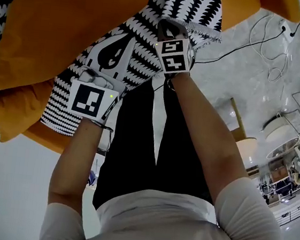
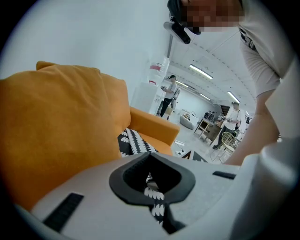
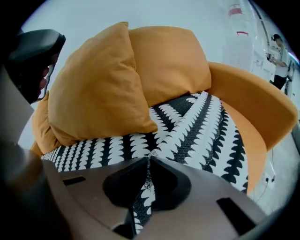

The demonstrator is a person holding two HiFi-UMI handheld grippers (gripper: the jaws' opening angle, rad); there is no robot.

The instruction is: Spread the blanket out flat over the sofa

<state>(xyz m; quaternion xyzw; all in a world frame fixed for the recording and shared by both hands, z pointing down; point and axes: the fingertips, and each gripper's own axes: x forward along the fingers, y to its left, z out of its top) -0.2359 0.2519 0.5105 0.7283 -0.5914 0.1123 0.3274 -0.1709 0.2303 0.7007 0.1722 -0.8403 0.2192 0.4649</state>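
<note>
Holding the blanket (image 3: 197,126), draped on the orange sofa (image 3: 255,108), pinched in clenched jaws of left gripper (image 2: 150,161) and right gripper (image 3: 147,161).

Bright, even indoor light, shadows faint. ceiling light strips (image 2: 202,72) glow in left gripper view; pale floor (image 1: 240,84) shines in head view. Fisheye bending and dark corners in both gripper views. Close to lens, left gripper (image 2: 151,180) and right gripper (image 3: 147,164) slightly soft.
</note>
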